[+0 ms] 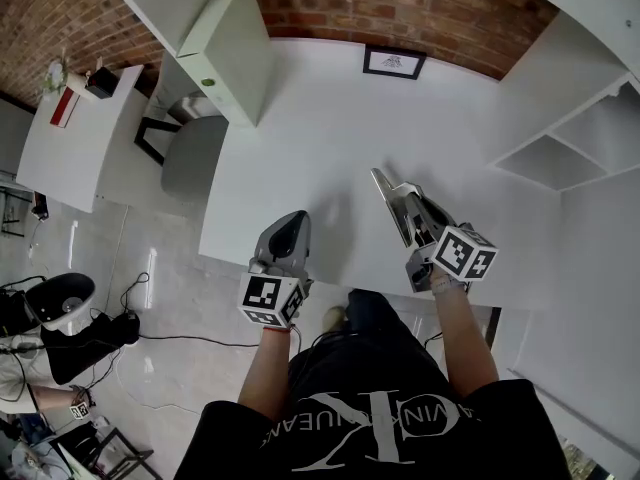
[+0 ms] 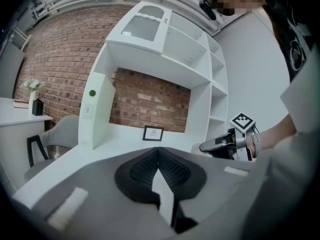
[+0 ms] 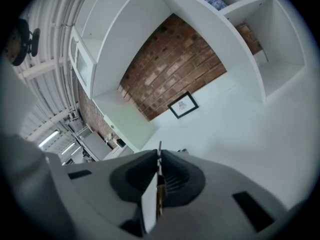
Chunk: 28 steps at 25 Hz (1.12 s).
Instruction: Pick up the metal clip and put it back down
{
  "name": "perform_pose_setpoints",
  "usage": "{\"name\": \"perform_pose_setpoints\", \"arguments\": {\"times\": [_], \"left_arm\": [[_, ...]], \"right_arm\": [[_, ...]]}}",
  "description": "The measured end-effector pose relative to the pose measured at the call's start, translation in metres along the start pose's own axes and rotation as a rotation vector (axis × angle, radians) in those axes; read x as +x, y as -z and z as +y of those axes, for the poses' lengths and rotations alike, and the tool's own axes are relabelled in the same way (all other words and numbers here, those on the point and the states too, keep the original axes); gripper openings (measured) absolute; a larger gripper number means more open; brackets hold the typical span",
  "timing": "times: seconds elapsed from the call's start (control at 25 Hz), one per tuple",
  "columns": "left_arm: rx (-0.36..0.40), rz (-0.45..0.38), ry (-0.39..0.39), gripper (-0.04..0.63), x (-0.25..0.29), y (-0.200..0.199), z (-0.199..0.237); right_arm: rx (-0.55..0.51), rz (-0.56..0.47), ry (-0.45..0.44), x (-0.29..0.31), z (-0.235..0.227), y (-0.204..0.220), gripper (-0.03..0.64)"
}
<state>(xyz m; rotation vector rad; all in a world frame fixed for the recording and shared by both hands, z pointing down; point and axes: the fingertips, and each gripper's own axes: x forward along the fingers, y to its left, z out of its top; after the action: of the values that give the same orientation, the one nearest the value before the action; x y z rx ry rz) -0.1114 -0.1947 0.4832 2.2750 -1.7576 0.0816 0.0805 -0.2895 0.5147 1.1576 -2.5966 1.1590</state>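
The metal clip (image 3: 159, 151) shows as a thin metal edge that pokes up from between the shut jaws of my right gripper (image 3: 159, 159). In the head view that gripper (image 1: 383, 180) hangs above the white desk (image 1: 330, 128), right of centre, tilted toward the back left, and the clip is a small silvery tip at its end. My left gripper (image 1: 293, 220) is near the desk's front edge, its jaws shut with nothing between them. The left gripper view looks over its own closed jaws (image 2: 159, 153) toward the right gripper (image 2: 216, 145) held up at the right.
A small framed picture (image 1: 394, 62) leans against the brick wall at the back of the desk. White shelving (image 1: 575, 143) rises at the right, and a white upright panel (image 1: 225, 53) stands at the left. A grey chair (image 1: 190, 153) sits left of the desk.
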Motion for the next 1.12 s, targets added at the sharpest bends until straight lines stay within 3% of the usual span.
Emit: {"name": "perform_pose_setpoints", "arguments": {"times": [1.12], "left_arm": [[0.017,-0.101,0.001,0.011,-0.016,-0.044,0.008]], "right_arm": [[-0.141,-0.169,-0.07,-0.032,0.064,-0.056,0.034]]}}
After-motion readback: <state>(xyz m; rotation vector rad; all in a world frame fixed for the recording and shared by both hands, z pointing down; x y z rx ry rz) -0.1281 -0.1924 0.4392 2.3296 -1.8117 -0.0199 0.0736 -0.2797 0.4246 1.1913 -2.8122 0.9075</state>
